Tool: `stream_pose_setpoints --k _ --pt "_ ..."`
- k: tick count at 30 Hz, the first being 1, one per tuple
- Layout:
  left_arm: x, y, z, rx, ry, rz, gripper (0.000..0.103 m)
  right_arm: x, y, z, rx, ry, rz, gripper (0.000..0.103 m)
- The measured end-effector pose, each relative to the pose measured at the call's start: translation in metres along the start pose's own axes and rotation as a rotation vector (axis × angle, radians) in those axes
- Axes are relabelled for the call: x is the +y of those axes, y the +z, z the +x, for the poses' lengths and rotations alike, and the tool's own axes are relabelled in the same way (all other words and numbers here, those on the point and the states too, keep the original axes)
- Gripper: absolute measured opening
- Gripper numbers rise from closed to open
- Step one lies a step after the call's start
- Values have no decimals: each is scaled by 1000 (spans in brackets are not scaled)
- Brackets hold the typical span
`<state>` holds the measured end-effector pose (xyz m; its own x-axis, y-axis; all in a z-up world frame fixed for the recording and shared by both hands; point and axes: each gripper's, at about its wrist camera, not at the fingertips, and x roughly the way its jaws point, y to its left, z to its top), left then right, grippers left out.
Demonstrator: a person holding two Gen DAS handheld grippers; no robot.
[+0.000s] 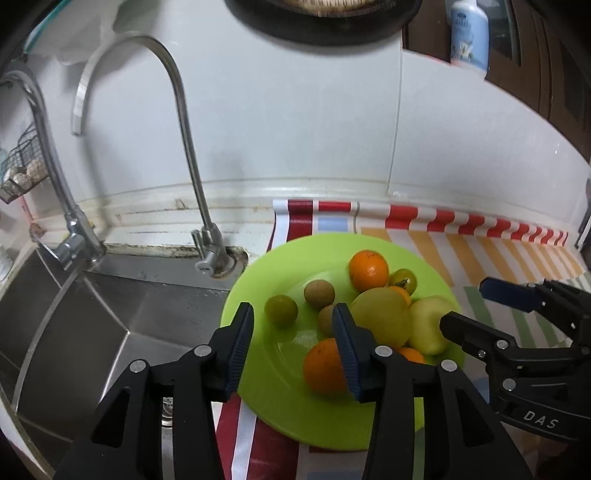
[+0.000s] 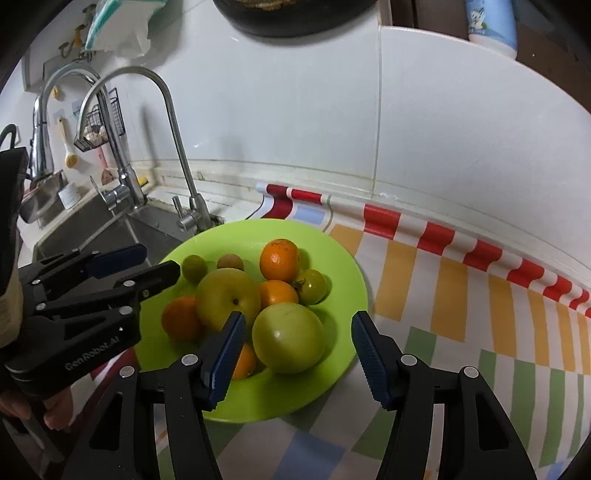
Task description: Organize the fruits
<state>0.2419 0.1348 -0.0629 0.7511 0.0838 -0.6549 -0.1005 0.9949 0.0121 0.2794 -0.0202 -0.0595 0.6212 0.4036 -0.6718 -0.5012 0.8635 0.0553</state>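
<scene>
A lime green plate on a striped cloth holds several fruits: oranges, a big yellow-green fruit, a large green tomato, a small green tomato, two brown longans and a small green fruit. My left gripper is open above the plate's left half, with an orange by its right finger. My right gripper is open, its fingers on either side of the large green tomato, not touching it.
A steel sink with two taps lies left of the plate. The tiled wall runs behind. The striped cloth covers the counter to the right. A bottle stands on a ledge above.
</scene>
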Motion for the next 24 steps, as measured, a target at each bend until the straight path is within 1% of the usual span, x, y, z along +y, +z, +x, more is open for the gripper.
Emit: stream_pose_setpoints --k 2,3,4,6,7,9,12,16,18,22,24 --pt "-1 0 -13 -16 4 1 49 -1 0 -8 -5 2 8 60" --pt "-2 -1 -18 -23 6 3 52 -1 -1 -12 -7 1 9 61" --pt "-4 -1 -25 -31 10 6 54 -1 -2 -17 -12 -3 10 65" --pt "-7 -3 -38 -49 11 9 56 -1 -5 -28 -30 -12 13 68" --pt "-8 -4 -44 -53 9 9 57 -2 -6 -34 -39 -17 11 68" --pt "-12 -6 -55 -64 5 13 62 -2 -9 -47 -55 -31 6 68" --pt "-21 -12 -76 -80 3 17 66 -4 -16 -67 -75 -46 15 76" --pt "-33 -21 -96 -80 -26 9 72 -9 -27 -97 -105 -90 26 79" --pt "-39 -26 -103 -75 -43 14 74 -12 -34 -113 -119 -114 42 79" --pt "-53 -38 -119 -70 -71 26 75 -19 -49 -142 -142 -159 78 79" --pt "-60 -43 -129 -76 -80 33 79 -23 -58 -157 -154 -175 96 79"
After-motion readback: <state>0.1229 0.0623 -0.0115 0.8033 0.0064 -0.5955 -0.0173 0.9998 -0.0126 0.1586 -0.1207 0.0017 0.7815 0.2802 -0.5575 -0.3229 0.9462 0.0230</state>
